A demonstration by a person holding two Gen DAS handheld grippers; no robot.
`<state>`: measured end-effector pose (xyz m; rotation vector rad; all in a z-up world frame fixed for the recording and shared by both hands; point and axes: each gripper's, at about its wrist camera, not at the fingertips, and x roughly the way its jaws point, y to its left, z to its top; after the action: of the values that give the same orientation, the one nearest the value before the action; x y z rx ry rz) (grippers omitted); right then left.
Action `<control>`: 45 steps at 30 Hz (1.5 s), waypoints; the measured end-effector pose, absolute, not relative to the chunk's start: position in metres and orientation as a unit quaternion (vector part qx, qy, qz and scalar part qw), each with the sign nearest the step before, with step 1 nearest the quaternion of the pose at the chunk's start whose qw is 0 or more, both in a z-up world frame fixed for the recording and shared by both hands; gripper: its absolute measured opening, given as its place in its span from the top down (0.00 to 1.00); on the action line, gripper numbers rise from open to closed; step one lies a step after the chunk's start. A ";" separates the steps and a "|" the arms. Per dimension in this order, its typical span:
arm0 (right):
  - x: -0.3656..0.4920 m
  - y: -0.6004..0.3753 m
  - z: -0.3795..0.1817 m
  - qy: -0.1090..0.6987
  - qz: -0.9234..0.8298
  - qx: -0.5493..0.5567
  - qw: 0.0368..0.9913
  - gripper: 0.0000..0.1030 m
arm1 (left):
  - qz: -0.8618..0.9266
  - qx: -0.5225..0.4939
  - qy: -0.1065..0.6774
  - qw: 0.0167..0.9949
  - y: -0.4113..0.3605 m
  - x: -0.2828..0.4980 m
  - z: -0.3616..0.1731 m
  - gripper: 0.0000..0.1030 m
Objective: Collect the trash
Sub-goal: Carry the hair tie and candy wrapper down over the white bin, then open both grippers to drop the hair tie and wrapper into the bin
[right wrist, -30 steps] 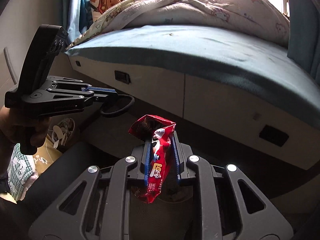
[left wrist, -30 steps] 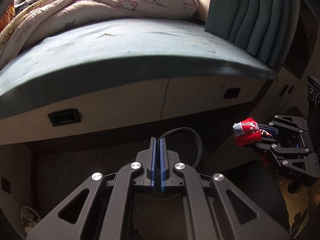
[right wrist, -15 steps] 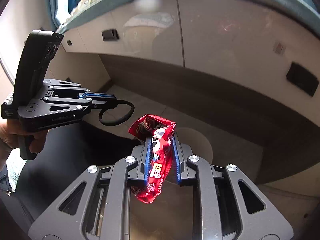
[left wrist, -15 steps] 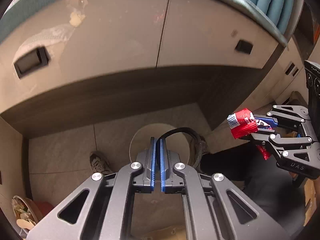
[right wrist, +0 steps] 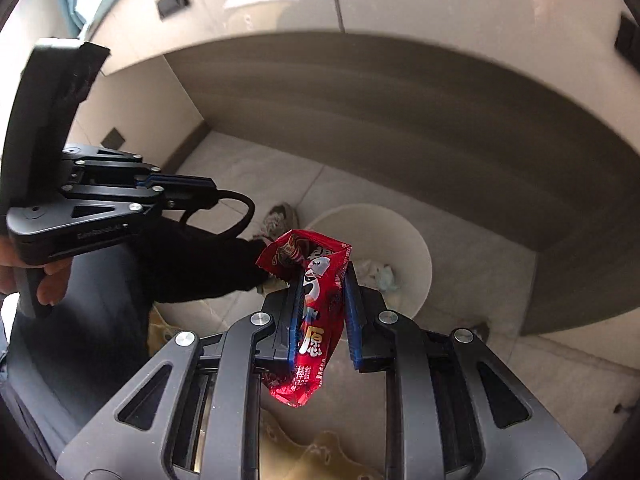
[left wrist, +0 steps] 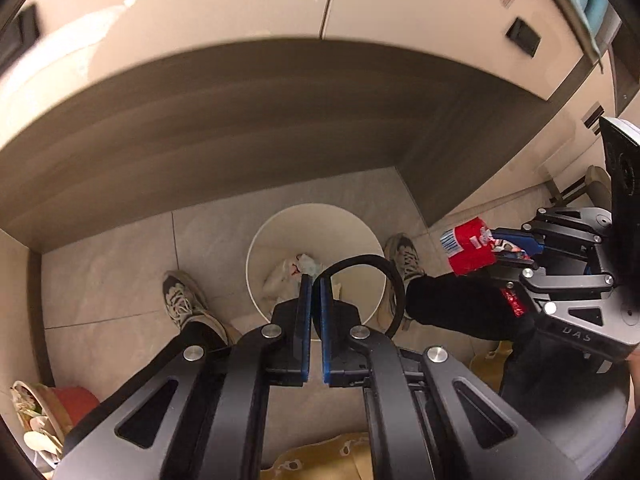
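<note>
Grey floor tiles [left wrist: 120,264] run beneath pale cabinet fronts [left wrist: 240,4], and a round white bin [left wrist: 256,248] stands on them between the person's two sneakers. The red snack wrapper [right wrist: 316,320] carries white Chinese characters, one reading "愿"; "UAS" is moulded on the right gripper's body in the left view. Only the left view shows a barcode on the wrapper's end [left wrist: 468,252] and a red bowl [left wrist: 76,404] in the corner. The right gripper [right wrist: 322,296] is clamped on the wrapper, held above the bin [right wrist: 420,248]. The left gripper [left wrist: 315,300] pinches a black loop [left wrist: 384,272], its blue pads nearly together, over crumpled tissue [left wrist: 288,276] inside.
</note>
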<state>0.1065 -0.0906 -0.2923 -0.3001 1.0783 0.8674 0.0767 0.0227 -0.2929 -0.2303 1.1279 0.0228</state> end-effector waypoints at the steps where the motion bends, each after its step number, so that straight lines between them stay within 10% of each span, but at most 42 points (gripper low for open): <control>1: 0.109 -0.088 -0.298 0.501 0.395 -0.139 0.758 0.83 | 0.010 -0.110 0.537 0.836 0.022 0.081 -0.296 0.98; 21: 0.163 -0.067 -0.390 0.582 0.350 -0.157 0.717 0.83 | -0.042 -0.129 0.619 0.774 0.010 0.144 -0.409 0.97; 24: 0.168 -0.066 -0.394 0.586 0.352 -0.157 0.713 0.83 | -0.033 -0.114 0.627 0.770 0.012 0.150 -0.417 0.58; 25: 0.169 -0.066 -0.396 0.587 0.353 -0.156 0.712 0.83 | -0.023 -0.111 0.625 0.772 0.012 0.150 -0.417 0.19; 26: 0.170 -0.066 -0.397 0.587 0.353 -0.156 0.711 0.83 | -0.012 -0.109 0.620 0.777 0.013 0.150 -0.416 0.08; 37: 0.168 -0.056 -0.403 0.588 0.362 -0.172 0.702 0.82 | 0.050 -0.161 0.596 0.785 0.060 0.147 -0.407 0.07; 38: 0.166 -0.054 -0.404 0.586 0.359 -0.177 0.704 0.80 | 0.053 -0.163 0.594 0.786 0.063 0.146 -0.405 0.07; 41: 0.166 -0.053 -0.402 0.577 0.340 -0.191 0.718 0.18 | 0.060 -0.167 0.590 0.788 0.069 0.144 -0.400 0.07; 45: 0.171 -0.060 -0.392 0.559 0.329 -0.180 0.740 0.13 | 0.064 -0.165 0.579 0.796 0.071 0.138 -0.388 0.07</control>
<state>0.1706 -0.0599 -0.3917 -0.3942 1.2268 0.7217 0.1381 0.0715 -0.3884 -0.3546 1.2448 0.1379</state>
